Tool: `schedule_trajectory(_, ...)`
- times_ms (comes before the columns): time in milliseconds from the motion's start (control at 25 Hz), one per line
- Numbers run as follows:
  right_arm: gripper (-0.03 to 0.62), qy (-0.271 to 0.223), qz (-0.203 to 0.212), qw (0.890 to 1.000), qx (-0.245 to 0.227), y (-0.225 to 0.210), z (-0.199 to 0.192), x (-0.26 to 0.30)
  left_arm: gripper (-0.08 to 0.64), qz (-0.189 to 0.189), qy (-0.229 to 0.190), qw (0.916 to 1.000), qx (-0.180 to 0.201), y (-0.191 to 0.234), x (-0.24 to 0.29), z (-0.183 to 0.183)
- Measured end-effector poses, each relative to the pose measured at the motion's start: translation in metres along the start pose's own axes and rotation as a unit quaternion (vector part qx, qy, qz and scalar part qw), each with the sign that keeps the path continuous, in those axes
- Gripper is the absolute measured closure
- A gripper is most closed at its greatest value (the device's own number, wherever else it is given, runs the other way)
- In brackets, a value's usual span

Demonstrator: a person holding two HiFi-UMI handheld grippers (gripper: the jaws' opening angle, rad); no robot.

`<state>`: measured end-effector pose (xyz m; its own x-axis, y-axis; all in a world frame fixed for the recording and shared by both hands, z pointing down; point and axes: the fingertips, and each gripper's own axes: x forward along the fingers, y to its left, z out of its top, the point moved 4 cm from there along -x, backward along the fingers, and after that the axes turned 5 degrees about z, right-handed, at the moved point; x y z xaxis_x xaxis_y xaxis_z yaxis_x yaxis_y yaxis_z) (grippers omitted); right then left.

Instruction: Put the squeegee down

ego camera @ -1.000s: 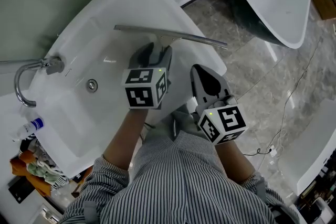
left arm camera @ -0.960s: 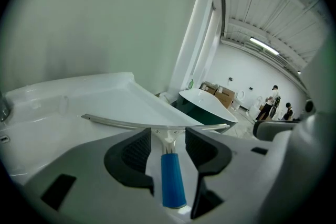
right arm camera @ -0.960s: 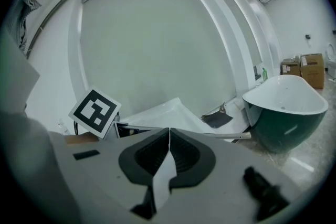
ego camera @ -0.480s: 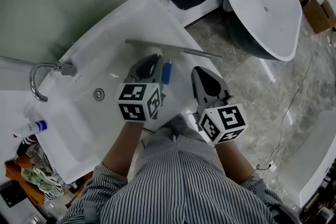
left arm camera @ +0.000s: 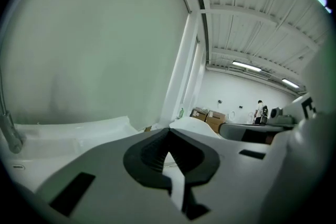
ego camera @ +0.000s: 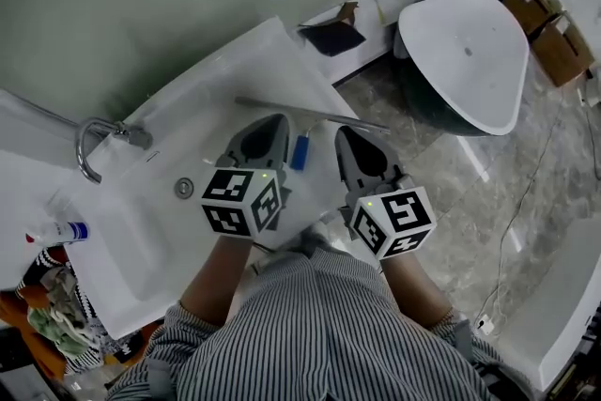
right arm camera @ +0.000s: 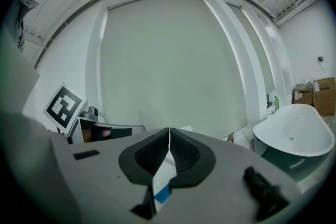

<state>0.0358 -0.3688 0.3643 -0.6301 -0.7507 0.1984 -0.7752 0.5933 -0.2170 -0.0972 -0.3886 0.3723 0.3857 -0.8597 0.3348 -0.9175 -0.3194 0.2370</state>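
Observation:
The squeegee (ego camera: pixel 300 149) lies on the right rim of the white sink (ego camera: pixel 141 211), its long metal blade (ego camera: pixel 319 114) across the far edge and its blue handle pointing toward me. Nothing holds it. My left gripper (ego camera: pixel 273 121) hovers just left of the handle, jaws shut and empty. My right gripper (ego camera: pixel 348 135) hovers just right of the handle, also shut and empty. In the left gripper view the left gripper (left arm camera: pixel 168 132) has its tips meeting, with only the sink edge beyond. In the right gripper view a bit of the blue handle (right arm camera: pixel 163 195) shows below the shut right gripper (right arm camera: pixel 169 132).
A chrome faucet (ego camera: pixel 98 142) stands at the sink's left, with a small bottle (ego camera: pixel 56 233) near it. A white tub (ego camera: pixel 462 52) sits on the marble floor at the right, cardboard boxes (ego camera: pixel 556 25) behind it. A dark flat item (ego camera: pixel 333 38) lies past the sink's far corner.
The left gripper has come off the squeegee's handle and closed. Both grippers have risen and drawn back toward me. The squeegee stays on the sink rim.

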Motion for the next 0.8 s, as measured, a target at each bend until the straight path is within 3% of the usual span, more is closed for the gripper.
schedule_trajectory(320, 0.575, -0.017, 0.011, 1.000, -0.019, 0.010, 0.017, -0.001, 0.548, -0.006, -0.034, 0.9993, 0.010, -0.011, -0.016, 0.021)
schedule_trajectory(800, 0.575, -0.017, 0.024, 0.999, -0.014, 0.016, 0.010, -0.001, 0.548, -0.017, -0.049, 0.9985, -0.018, -0.019, -0.032, 0.005)
